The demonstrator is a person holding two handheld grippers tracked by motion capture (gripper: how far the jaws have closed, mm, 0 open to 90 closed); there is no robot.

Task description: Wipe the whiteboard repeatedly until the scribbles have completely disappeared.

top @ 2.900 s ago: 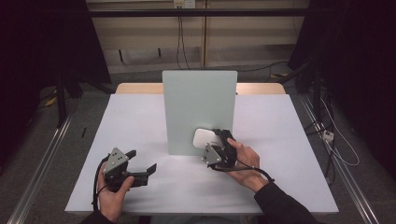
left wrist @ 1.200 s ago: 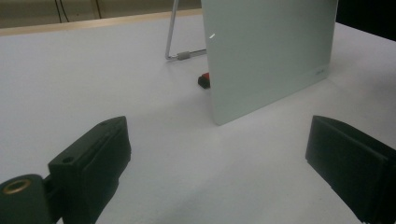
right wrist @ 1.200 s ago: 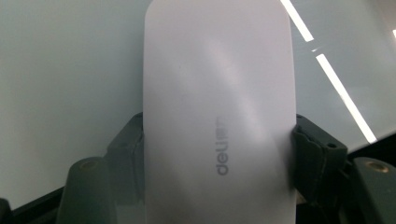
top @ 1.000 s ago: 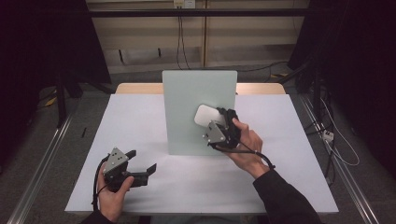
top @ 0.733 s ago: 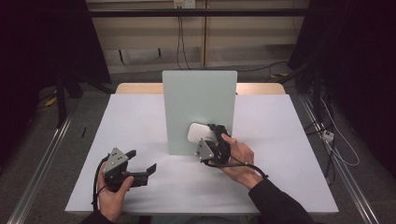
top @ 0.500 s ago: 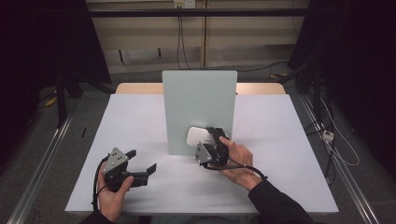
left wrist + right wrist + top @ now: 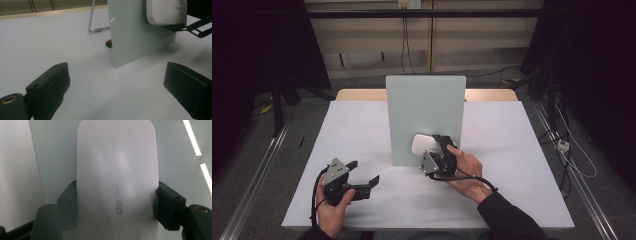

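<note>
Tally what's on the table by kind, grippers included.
Grippers: 2, left and right
Board: 1
White eraser: 1
Small red-black item: 1
Total: 5

You're at a white table point(image 7: 362, 130), grey floor point(image 7: 257, 150) around it, metal rails point(image 7: 252, 175) each side, beige wall point(image 7: 372, 40) behind, cables point(image 7: 404, 35) hanging

White eraser point(image 7: 424, 145) flat against upright board point(image 7: 424, 107)
</note>
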